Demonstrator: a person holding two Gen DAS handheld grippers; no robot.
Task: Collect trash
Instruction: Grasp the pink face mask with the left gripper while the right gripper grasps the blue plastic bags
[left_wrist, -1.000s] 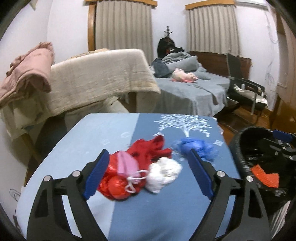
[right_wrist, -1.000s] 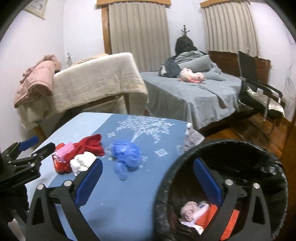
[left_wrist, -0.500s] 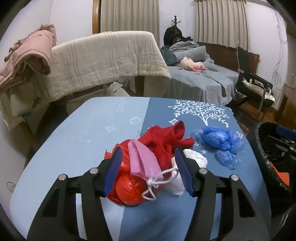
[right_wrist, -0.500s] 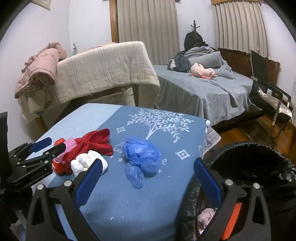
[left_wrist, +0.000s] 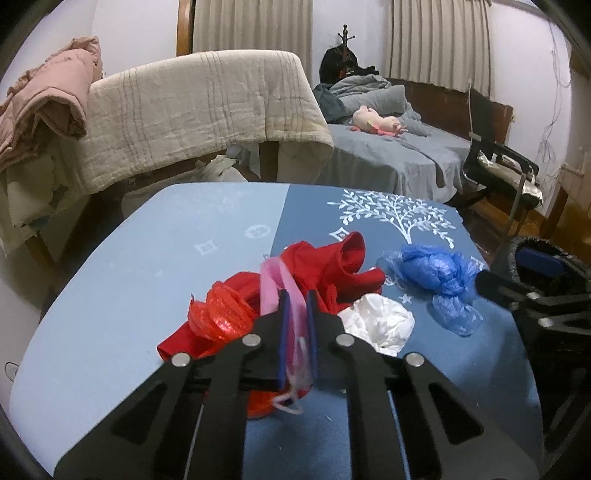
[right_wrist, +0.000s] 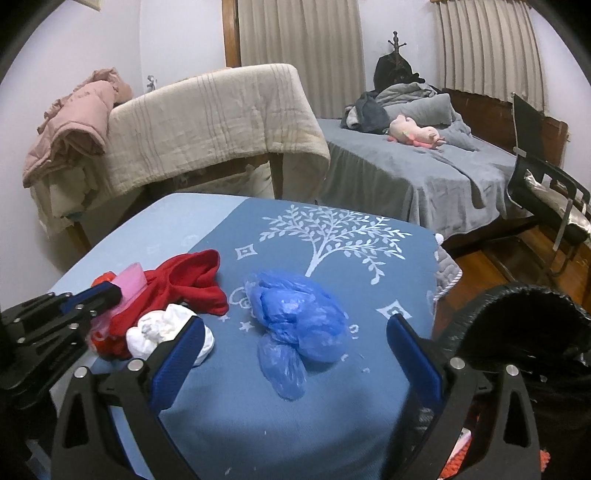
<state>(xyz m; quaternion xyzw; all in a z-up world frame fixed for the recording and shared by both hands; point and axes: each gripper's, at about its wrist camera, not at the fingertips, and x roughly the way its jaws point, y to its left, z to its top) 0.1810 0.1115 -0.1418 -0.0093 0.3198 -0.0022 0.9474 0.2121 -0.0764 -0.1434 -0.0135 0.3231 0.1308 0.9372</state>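
Note:
On the blue table (left_wrist: 147, 258) lies a pile of trash: a pink face mask (left_wrist: 275, 284), a red cloth (left_wrist: 332, 266), a red plastic bag (left_wrist: 221, 314), a white crumpled wad (left_wrist: 380, 325) and a blue plastic bag (left_wrist: 436, 273). My left gripper (left_wrist: 295, 299) is shut on the pink mask, whose strings hang below the jaws. My right gripper (right_wrist: 295, 332) is open and empty, with the blue plastic bag (right_wrist: 295, 317) between its fingers. The left gripper shows in the right wrist view (right_wrist: 99, 295) at the pile.
A black-lined trash bin (right_wrist: 524, 321) stands at the table's right edge, with some trash inside. A blanket-draped chair (left_wrist: 199, 114) stands behind the table, a bed (left_wrist: 399, 155) and a black chair (left_wrist: 506, 170) farther back.
My left gripper moved forward and closed on the pink mask. My right gripper moved left from over the bin toward the blue bag.

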